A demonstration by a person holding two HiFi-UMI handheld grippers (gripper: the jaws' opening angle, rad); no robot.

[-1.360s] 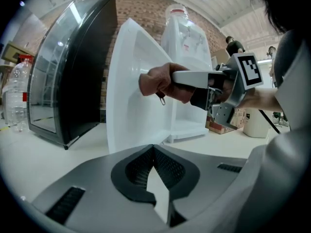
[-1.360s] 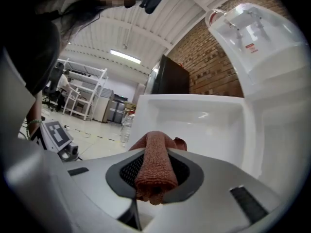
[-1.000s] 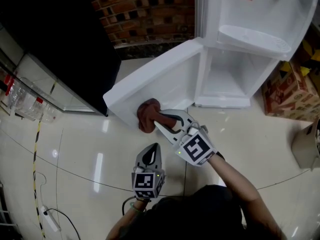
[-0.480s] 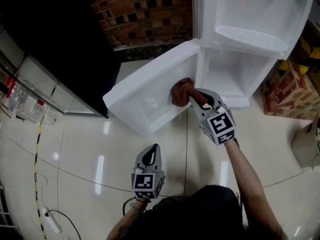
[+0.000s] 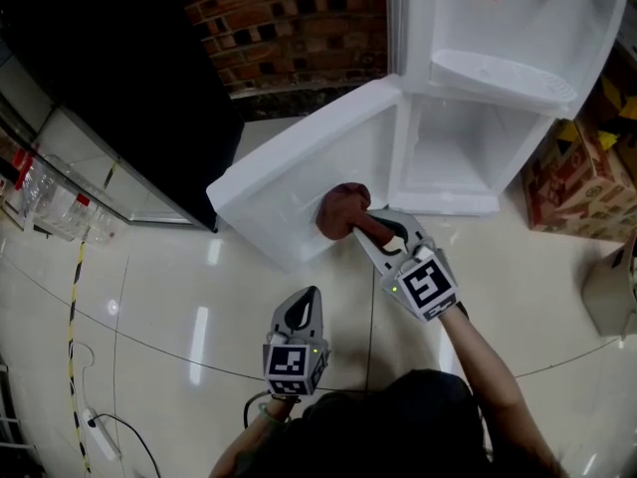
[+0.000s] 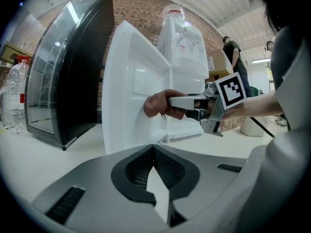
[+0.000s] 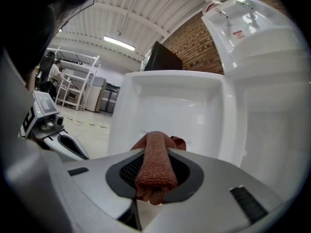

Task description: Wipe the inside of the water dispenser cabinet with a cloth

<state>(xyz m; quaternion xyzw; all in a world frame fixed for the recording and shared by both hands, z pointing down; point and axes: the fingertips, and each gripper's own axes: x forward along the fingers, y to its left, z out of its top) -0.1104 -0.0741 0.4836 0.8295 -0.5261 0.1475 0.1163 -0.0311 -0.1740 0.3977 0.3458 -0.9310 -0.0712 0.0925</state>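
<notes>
1. The right gripper (image 5: 366,224) is clamped tight on a rolled rust-brown terry cloth (image 5: 338,210). In the right gripper view the roll fills the gap between the two dark pads, and its free end bunches just beyond the tips.

2. That bunched end presses against the inner face of the white plastic cabinet door (image 5: 284,182), which is swung wide open. Seen from the head, the cloth lies at 10 o'clock from the gripper's marker cube.

3. Half a second ago the cloth was up at the hinge side of the door, and a second ago down at its outer lower edge. It now sits between the two, so the strokes are sweeping back and forth across the door panel.

4. The open white cabinet compartment (image 5: 453,152) of the water dispenser, at 2 o'clock from the cloth, looks unwiped as yet. That part of the job probably lies ahead.

5. The left gripper (image 5: 302,302) hangs idle at 6 o'clock from the cloth, above the pale tiled floor (image 5: 149,307). Its jaws are closed on nothing.
</notes>
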